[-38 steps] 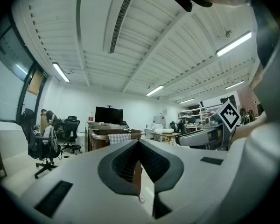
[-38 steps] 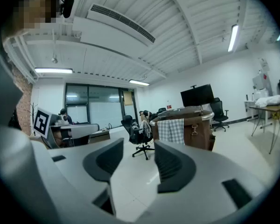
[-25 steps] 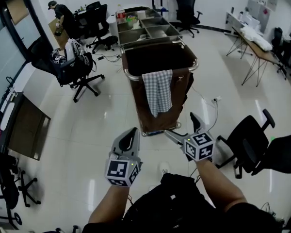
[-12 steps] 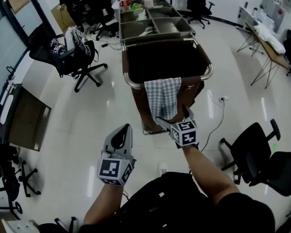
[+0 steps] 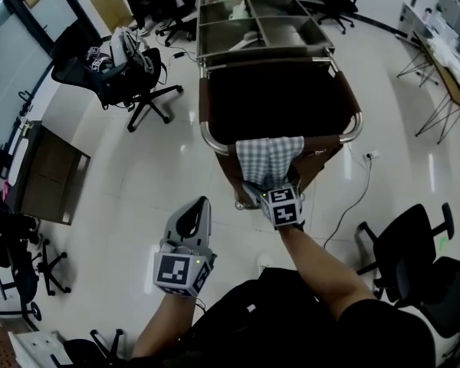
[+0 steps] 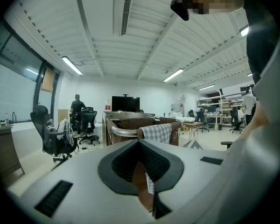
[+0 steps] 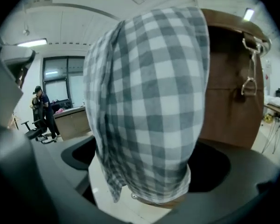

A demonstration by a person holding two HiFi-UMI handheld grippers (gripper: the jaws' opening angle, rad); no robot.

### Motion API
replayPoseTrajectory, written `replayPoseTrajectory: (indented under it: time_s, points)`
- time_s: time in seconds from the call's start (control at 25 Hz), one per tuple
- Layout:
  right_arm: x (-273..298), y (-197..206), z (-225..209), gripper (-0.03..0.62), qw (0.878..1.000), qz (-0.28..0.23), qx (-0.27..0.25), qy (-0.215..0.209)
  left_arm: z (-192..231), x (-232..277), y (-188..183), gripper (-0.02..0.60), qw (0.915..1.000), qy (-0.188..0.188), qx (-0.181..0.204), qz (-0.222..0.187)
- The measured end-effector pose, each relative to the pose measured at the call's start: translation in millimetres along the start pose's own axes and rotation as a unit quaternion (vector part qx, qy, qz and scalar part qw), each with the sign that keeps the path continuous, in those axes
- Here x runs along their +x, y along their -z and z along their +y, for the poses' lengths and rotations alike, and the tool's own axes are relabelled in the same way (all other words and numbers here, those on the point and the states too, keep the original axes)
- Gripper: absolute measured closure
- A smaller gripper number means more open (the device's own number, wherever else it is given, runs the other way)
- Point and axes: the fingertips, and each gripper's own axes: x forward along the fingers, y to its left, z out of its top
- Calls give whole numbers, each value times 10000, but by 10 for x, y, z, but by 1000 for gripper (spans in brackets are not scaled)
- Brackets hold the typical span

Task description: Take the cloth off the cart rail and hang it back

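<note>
A grey-and-white checked cloth [image 5: 268, 159] hangs folded over the near metal rail [image 5: 215, 146] of a brown cart [image 5: 280, 98]. My right gripper [image 5: 265, 193] is open at the cloth's lower end. In the right gripper view the cloth [image 7: 149, 106] fills the frame and hangs down between the spread jaws of the right gripper [image 7: 144, 169]. My left gripper [image 5: 202, 204] is held back at the lower left, shut and holding nothing. The left gripper view looks past the left gripper [image 6: 139, 141] to the cloth [image 6: 157, 133] and the rail [image 6: 123, 132] beyond.
Steel trays [image 5: 261, 29] sit at the cart's far end. A chair loaded with bags [image 5: 115, 60] stands to the left and a black chair [image 5: 410, 236] to the right. A cable [image 5: 360, 182] lies on the floor. A low cabinet [image 5: 46, 179] is at left. A person [image 6: 77, 107] stands far off.
My right gripper has moved forward from beside the left one up to the cloth's lower end. The cart has come closer in view. The left gripper has barely moved.
</note>
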Motion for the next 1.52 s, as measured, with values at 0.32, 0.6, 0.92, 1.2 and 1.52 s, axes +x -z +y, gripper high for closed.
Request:
replayPoseTrajectory:
  time_s: [0.32,0.6,0.92,1.2,1.52]
  points:
    - [-29,-106,-64,424,9998,-144,-92,-45,196,-22,34,581,9998,-192,-20,36]
    - [-434,4,145,553,9991,-159,-285,-262,38,-224,-52,581,9998,12,100,-150]
    - [-1444,-102,482,557,9964,-787,-289,-123,-239,-754,22,581,9988,320,57,-367]
    - [-2391,418,565,557,9972,-708,-83,226,-550,-1263,164,581,9970,622,10,-467]
    - [-3345,1366,272,557,9947,-201,318,952,-1062,-1488,199,581,9914,1165,-16,-596]
